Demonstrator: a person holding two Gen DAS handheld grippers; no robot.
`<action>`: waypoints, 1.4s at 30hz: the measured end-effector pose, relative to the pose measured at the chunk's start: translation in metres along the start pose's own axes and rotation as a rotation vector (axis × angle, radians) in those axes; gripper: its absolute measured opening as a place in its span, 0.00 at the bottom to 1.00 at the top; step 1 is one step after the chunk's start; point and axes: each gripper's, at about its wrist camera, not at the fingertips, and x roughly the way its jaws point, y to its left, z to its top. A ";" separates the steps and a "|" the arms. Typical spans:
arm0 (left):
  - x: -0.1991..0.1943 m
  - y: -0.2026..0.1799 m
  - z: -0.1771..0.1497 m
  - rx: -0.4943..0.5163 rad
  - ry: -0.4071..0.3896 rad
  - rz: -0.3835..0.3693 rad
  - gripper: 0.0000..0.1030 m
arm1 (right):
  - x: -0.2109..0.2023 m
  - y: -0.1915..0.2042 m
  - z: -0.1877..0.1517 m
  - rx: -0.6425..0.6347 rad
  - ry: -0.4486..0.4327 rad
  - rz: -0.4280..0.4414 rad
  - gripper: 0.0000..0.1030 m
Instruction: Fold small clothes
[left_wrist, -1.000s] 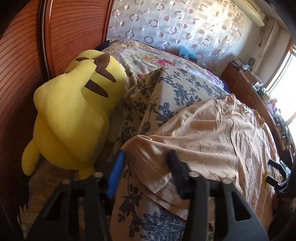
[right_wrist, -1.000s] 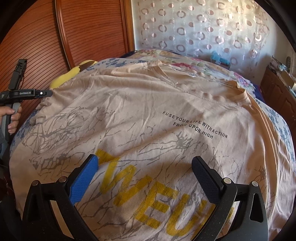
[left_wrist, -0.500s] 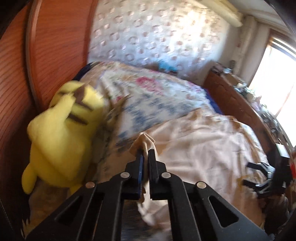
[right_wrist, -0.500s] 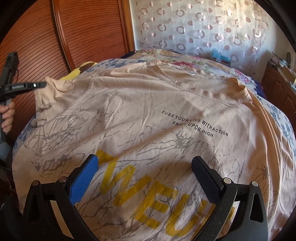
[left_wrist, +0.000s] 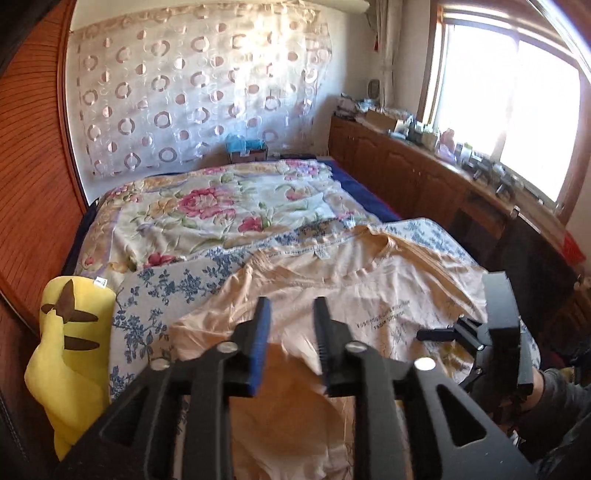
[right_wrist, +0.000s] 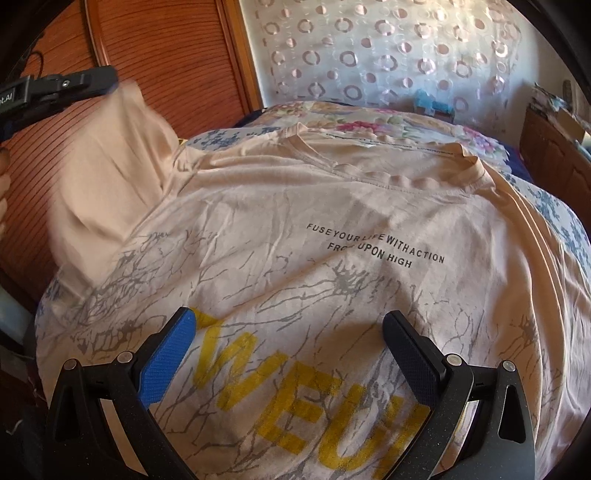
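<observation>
One peach T-shirt (right_wrist: 332, 229) lies spread on the bed (left_wrist: 207, 206), filling the middle of the right wrist view. It reads "FUSE YOUR LIFE WITH ACTION FROM UPON HIGH", with yellow letters "WEU" below.

The left gripper (left_wrist: 291, 332) has just been opening; its jaws stand a little apart with the lifted sleeve (right_wrist: 110, 173) between them, blurred, at the upper left of the right wrist view.

The right gripper (right_wrist: 288, 354) is wide open above the shirt and holds nothing.

One yellow plush toy (left_wrist: 70, 354) sits at the lower left of the left wrist view.

**Peach tee against florals and blue sprigs**

Centre frame, I see a peach T-shirt (right_wrist: 332, 229) with black lettering, grey crackle lines and yellow capitals. Lower left sits a yellow plush toy (left_wrist: 70, 354) with brown marks. Behind: a pink-flowered quilt (left_wrist: 221, 206), a blue-sprigged white sheet (left_wrist: 166, 291), a ring-patterned curtain (left_wrist: 192, 92).
</observation>
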 end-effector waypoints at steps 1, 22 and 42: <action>0.001 -0.002 -0.001 0.002 0.005 0.004 0.32 | 0.000 0.000 -0.001 0.000 -0.001 0.000 0.99; 0.050 0.077 -0.104 -0.071 0.187 0.202 0.49 | 0.005 0.026 0.040 -0.125 -0.004 0.054 0.64; 0.054 0.089 -0.114 -0.079 0.134 0.193 0.53 | 0.058 0.029 0.065 -0.121 0.076 0.110 0.16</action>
